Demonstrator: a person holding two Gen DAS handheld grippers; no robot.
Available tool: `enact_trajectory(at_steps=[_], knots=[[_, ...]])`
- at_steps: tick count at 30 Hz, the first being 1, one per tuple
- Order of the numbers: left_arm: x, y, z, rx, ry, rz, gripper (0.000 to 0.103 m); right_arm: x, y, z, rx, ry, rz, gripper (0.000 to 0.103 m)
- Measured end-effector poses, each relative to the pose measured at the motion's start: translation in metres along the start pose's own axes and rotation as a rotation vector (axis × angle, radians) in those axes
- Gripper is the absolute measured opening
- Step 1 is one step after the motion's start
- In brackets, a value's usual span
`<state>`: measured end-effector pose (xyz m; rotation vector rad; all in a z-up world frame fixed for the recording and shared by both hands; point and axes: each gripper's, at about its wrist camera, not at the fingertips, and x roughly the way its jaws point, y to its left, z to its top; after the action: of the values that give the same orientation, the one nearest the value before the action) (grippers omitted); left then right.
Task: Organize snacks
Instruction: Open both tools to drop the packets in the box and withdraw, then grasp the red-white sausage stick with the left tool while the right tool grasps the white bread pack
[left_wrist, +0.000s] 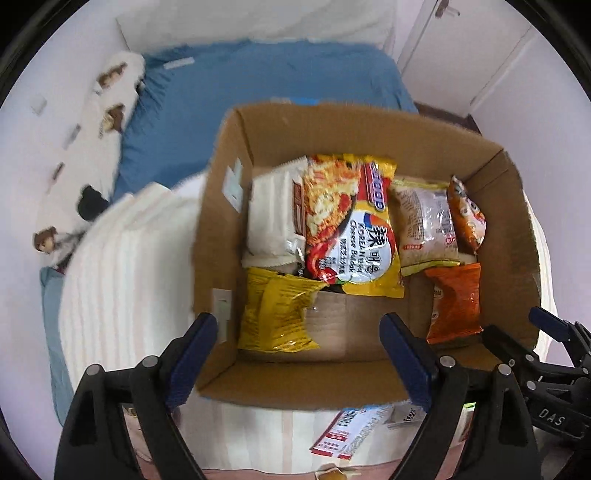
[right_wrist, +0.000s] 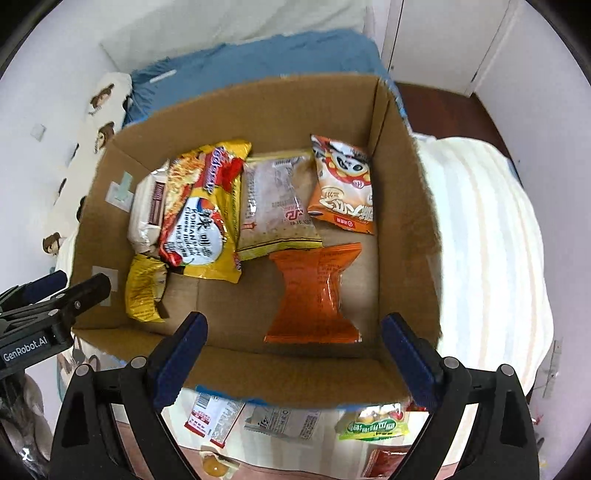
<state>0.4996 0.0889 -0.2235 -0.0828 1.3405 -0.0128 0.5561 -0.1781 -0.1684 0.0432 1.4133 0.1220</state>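
An open cardboard box (left_wrist: 295, 384) (right_wrist: 288, 376) stands on a bed and holds several snack packs. Among them are a yellow noodle pack (left_wrist: 351, 229) (right_wrist: 207, 218), a yellow bag (left_wrist: 277, 310) (right_wrist: 144, 291) and an orange bag (left_wrist: 456, 302) (right_wrist: 314, 295). My left gripper (left_wrist: 297, 332) hangs open above the box's near left part, with nothing between its pads. Over the near right part my right gripper (right_wrist: 294, 325) is open and empty too. Each gripper shows in the other's view, the right gripper (left_wrist: 517, 326) at the right edge and the left gripper (right_wrist: 74, 284) at the left edge.
Loose packs lie in front of the box: a red-and-white pack (left_wrist: 354, 432) (right_wrist: 210, 417), a clear pack (right_wrist: 284, 421) and a green pack (right_wrist: 373, 424). A white striped blanket (left_wrist: 129, 258) (right_wrist: 480, 240) flanks the box. Blue sheet (left_wrist: 258, 74) lies behind it.
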Motion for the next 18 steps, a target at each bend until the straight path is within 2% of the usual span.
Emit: enact_trajectory(at_steps=[8, 15, 18], knots=[[-0.049, 0.002, -0.035, 0.003, -0.158, 0.02, 0.09, -0.053, 0.008, -0.036, -0.01, -0.156, 0.003, 0.097], [-0.106, -0.005, -0.069, 0.022, -0.3, 0.031, 0.09, -0.1, 0.014, -0.073, -0.021, -0.257, 0.026, 0.097], [-0.124, -0.009, -0.083, 0.033, -0.332, 0.023, 0.09, -0.123, 0.016, -0.091, -0.028, -0.302, 0.03, 0.097]])
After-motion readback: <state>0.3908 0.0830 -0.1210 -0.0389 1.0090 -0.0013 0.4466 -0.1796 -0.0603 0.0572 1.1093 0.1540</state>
